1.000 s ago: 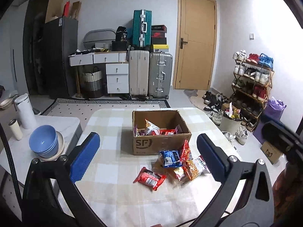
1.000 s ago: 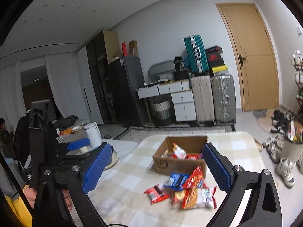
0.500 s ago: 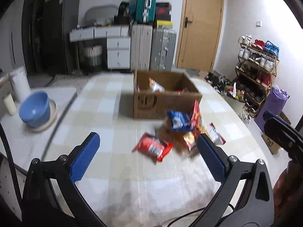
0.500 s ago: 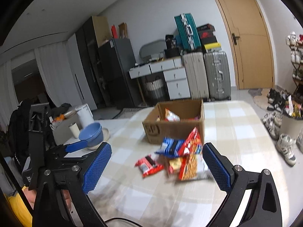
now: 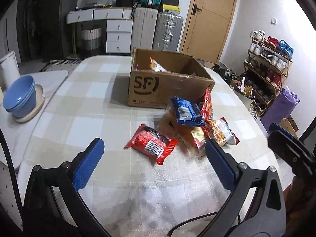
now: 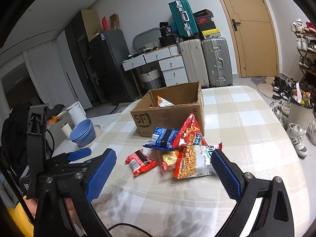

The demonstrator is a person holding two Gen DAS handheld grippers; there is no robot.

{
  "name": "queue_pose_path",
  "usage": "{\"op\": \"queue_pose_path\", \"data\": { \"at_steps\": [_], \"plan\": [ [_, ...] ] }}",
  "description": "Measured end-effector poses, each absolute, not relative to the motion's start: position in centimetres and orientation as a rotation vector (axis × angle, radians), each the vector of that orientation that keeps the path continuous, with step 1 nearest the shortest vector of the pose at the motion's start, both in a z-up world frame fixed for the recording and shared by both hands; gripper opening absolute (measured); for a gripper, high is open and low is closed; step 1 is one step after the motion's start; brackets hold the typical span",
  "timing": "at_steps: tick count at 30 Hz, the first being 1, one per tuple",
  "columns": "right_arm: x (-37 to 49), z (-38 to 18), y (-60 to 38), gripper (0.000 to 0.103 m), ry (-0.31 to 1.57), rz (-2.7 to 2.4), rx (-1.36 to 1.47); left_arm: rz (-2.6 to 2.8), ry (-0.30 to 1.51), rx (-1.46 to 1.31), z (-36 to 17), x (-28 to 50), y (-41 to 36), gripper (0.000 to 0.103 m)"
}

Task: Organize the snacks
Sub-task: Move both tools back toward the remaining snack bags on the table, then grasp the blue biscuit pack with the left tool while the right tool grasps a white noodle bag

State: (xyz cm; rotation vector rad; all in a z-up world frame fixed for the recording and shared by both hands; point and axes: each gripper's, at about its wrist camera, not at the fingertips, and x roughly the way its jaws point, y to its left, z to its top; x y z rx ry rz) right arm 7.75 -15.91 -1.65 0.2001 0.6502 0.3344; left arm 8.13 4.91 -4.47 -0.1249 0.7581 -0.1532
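A brown SF cardboard box (image 5: 158, 90) (image 6: 156, 118) stands open on the checked table (image 5: 92, 130), with a few snack packs inside. In front of it lies a pile of snacks: a red pack (image 5: 152, 144) (image 6: 139, 162) lying alone, a blue pack (image 5: 186, 112) (image 6: 162, 137), a red triangular bag (image 6: 189, 134) and a noodle-snack bag (image 6: 194, 162) (image 5: 221, 133). My left gripper (image 5: 156, 164) is open just short of the red pack, holding nothing. My right gripper (image 6: 164, 173) is open before the pile, also with nothing in it. The left gripper (image 6: 79, 154) shows in the right wrist view too.
Stacked blue bowls (image 5: 19, 96) on a plate and a white canister (image 5: 8, 67) sit on a side counter at the left. Suitcases (image 5: 156, 29), drawers and a door stand behind. A shoe rack (image 5: 270, 63) and a purple bag (image 5: 280, 108) are on the right.
Both grippers have moved forward and down toward the snack pile, which now looms larger. Both stay open throughout. The snacks and box have not moved.
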Motion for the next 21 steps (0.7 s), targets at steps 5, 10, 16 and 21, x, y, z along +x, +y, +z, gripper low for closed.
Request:
{"op": "queue_pose_path", "data": {
  "at_steps": [5,10,16,21],
  "plan": [
    [7.7,-1.7,-16.2,0.099,0.646,0.329,0.204,-0.144,0.768,-0.132,-4.9,8.5,4.7,0.102],
    [7.6,-1.8,-16.4,0.099,0.639,0.314,0.198,-0.134,0.750,-0.107,-4.2,8.3,4.3,0.102],
    [7.7,-2.2,-17.2,0.099,0.650,0.295,0.211,-0.136,0.750,-0.095,-3.7,9.1,3.6,0.102],
    [8.3,-3.2,-18.0,0.099,0.679,0.272,0.220,-0.140,0.762,-0.089,-3.6,10.3,2.7,0.102]
  ]
}}
